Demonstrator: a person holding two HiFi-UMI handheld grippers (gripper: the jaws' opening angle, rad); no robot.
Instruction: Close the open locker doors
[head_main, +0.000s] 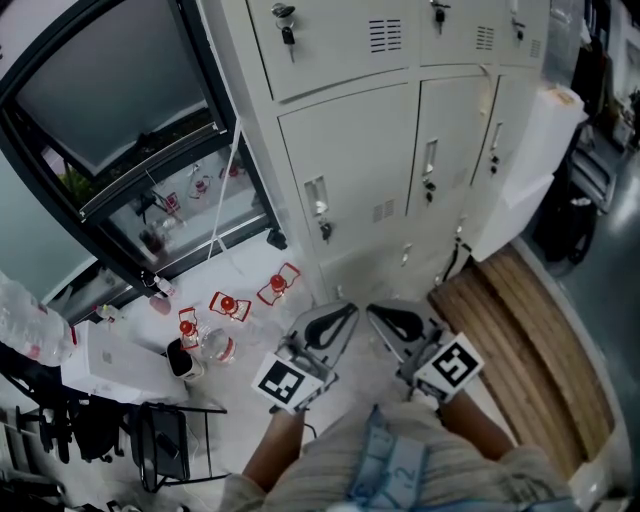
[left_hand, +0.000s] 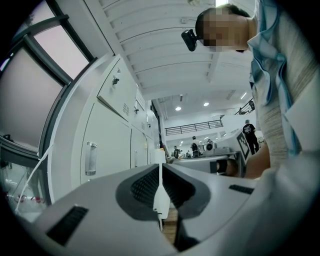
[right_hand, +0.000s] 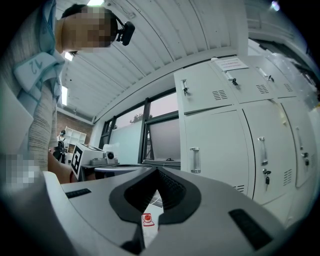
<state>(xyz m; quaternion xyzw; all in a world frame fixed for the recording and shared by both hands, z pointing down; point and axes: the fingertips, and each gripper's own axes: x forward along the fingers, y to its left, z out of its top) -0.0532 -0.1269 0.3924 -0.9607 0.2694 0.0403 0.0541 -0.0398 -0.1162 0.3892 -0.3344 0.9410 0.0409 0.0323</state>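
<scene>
While the left gripper (head_main: 345, 315) and right gripper (head_main: 380, 317) hang low before the lockers (head_main: 350, 170), each with jaws pressed together on nothing, most of the pale grey doors sit flush. One door (head_main: 530, 160) at the lockers' right end appears swung out. Left of the lockers, a dark-framed window (head_main: 110, 90) meets a pale floor (head_main: 250, 265) strewn with red-and-white pieces (head_main: 230, 305). Right of them lies a wooden board (head_main: 530, 340).
</scene>
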